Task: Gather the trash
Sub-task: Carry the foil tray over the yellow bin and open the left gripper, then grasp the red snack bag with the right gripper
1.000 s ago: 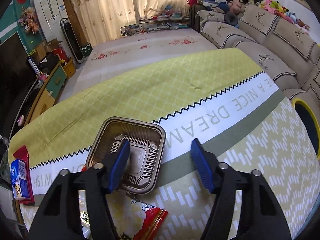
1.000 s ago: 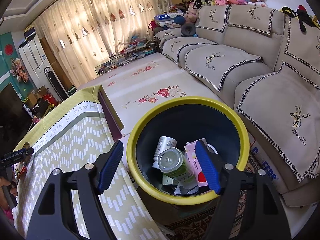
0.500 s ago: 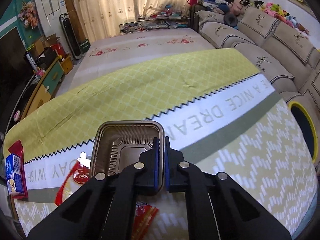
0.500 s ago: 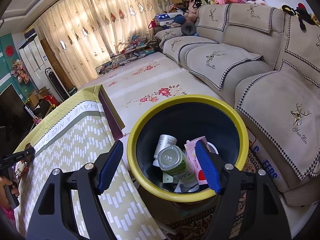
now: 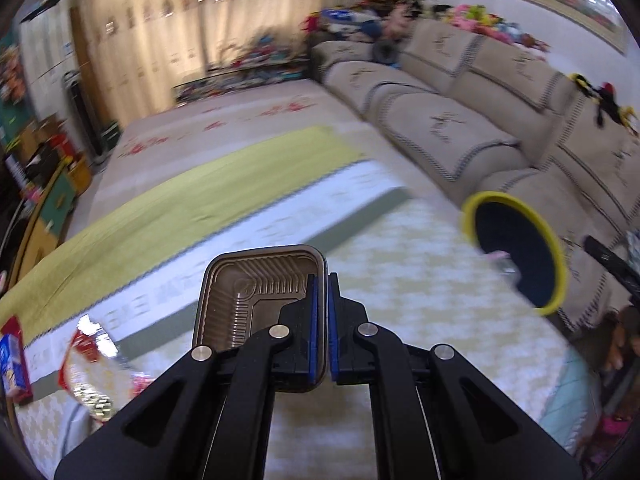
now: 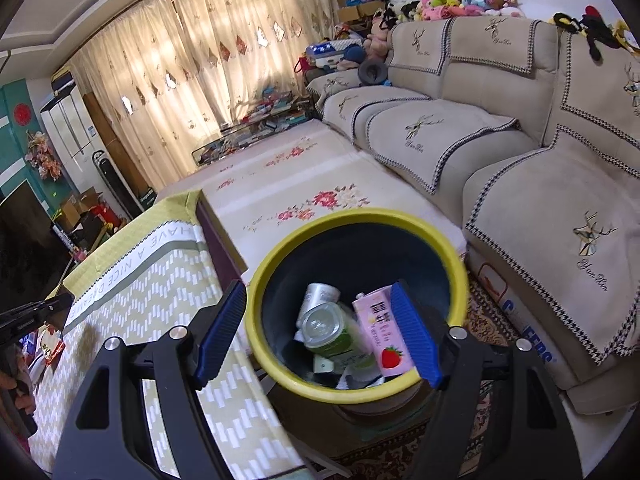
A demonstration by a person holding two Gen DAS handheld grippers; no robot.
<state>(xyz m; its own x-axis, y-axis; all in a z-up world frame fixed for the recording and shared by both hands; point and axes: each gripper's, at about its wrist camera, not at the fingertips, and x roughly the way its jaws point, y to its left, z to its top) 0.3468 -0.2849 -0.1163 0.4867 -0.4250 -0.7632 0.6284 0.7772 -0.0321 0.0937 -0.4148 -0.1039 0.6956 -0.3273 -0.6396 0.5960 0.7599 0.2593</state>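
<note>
The left gripper [image 5: 319, 322] has its fingers pinching the brown tray [image 5: 256, 294] by its wall. The bin [image 6: 356, 304] at lower centre already holds trash. The right gripper [image 6: 318, 334] has its fingers spread; wrappers [image 5: 90, 364] remain lower left on the bench [image 5: 420, 280].

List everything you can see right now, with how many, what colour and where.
tray: 1, brown plastic, its rim pinched in the left tool
bin: 1, yellow rim, dark inside, on the floor between table and sofa
carton: 1, pink with a strawberry, inside the bin
bottles: 2, green-labelled and white, inside the bin
wrappers: a few, red and silver, near left end of the table
small box: 1, blue and red, at the table's left edge
tablecloth: 1, yellow-green and white, covering the table
sofa: 1, beige, right side of the room
soft toys: many, mixed colours, along the sofa top
left tool: shut on the tray
right tool: open, above the bin
</note>
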